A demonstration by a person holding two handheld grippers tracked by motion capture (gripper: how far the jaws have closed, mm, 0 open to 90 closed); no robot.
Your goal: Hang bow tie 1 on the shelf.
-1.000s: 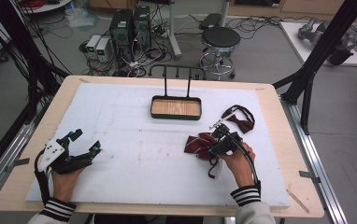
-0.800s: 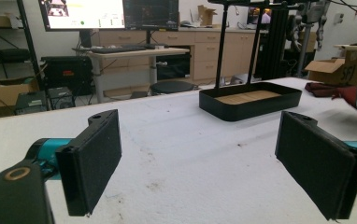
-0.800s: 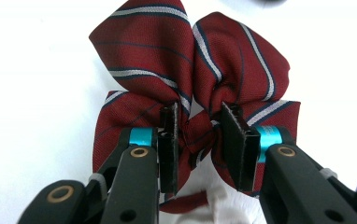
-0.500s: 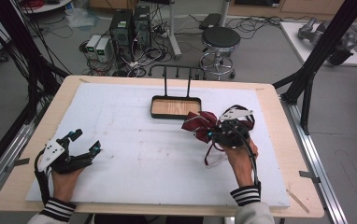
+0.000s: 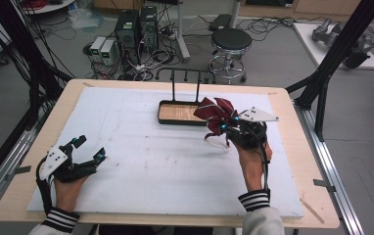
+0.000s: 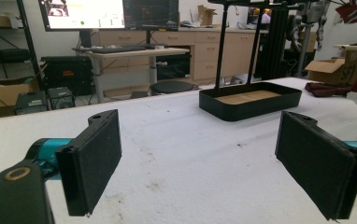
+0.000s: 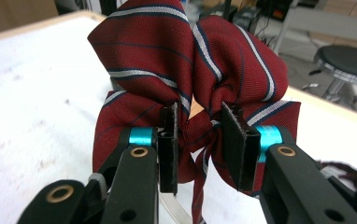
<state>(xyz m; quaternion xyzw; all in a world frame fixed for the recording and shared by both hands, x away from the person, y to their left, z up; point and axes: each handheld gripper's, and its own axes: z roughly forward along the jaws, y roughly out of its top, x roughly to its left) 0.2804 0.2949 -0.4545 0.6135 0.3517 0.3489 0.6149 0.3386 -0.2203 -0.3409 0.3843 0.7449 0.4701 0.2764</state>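
I am pinching the striped bow tie point(image 7: 190, 84) at its knot with my right gripper point(image 5: 224, 128), right of centre in the high view. My left gripper point(image 5: 91, 149) is resting spread wide at the lower left.

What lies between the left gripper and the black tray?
Only bare white table cover separates the open left gripper from the black tray, seen in high and left gripper views.

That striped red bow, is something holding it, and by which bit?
The right gripper pinches the striped bow tie at its centre knot; the left gripper holds nothing.
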